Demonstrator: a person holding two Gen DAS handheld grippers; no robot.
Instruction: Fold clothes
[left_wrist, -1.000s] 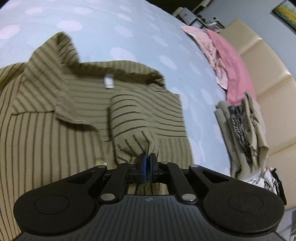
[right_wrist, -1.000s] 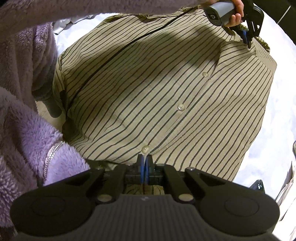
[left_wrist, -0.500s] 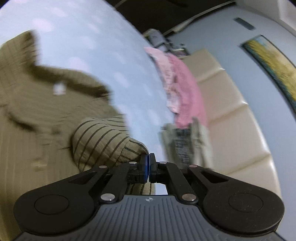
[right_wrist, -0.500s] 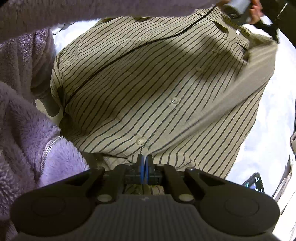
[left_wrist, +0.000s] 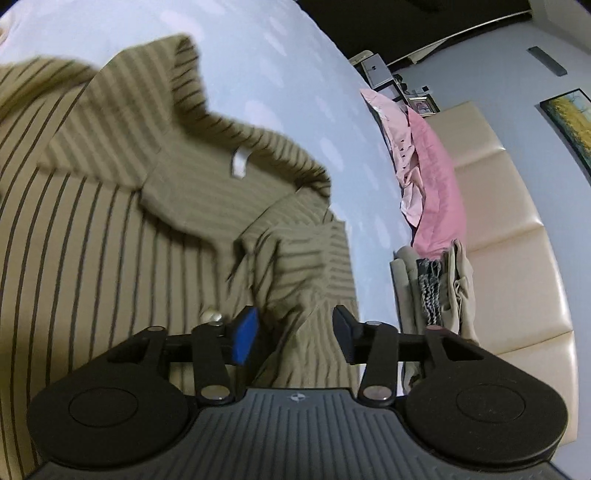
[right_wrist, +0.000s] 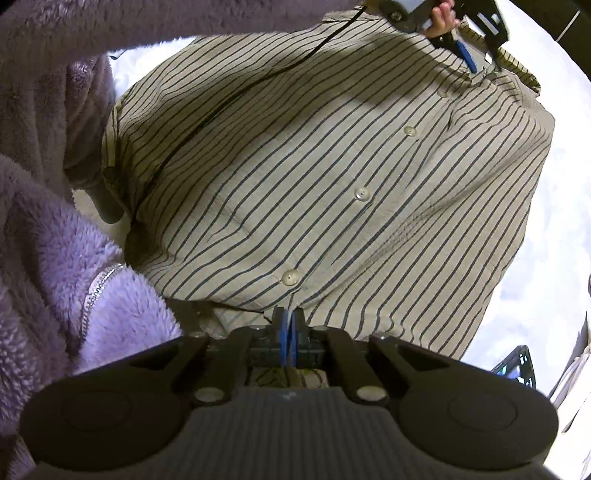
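Left wrist view, left tongs (left_wrist: 293, 334): spread wide, nothing between the fingers, hovering low over the shirt's collar end and pointing toward the headboard side of the bed
Left wrist view, striped shirt (left_wrist: 110, 236): olive-tan with thin dark stripes, lying on the pale blue dotted bedsheet (left_wrist: 266, 62); a rumpled fold of it sits just ahead of and below the open gap, whether it touches the fingers I cannot tell; collar (left_wrist: 207, 122) turned out with a white label (left_wrist: 239, 162) showing; one pale button beside the blue-padded finger
Left wrist view, surroundings: a pink garment (left_wrist: 432, 166) and a stack of folded clothes (left_wrist: 436, 284) lie at the bed's edge against a cream padded headboard (left_wrist: 517, 266)
Right wrist view, right tongs (right_wrist: 289, 332): pressed together on the shirt's lower hem, cloth pinched between the blue pads
Right wrist view, shirt: spread front-up and buttoned, three buttons in a line running away from the tongs, shallow creases across it
Right wrist view, far end: the person's hand (right_wrist: 441, 18) grips the other tool above the collar, its fingers apart
Right wrist view, person: fluffy lilac sleeve (right_wrist: 74, 258) at left
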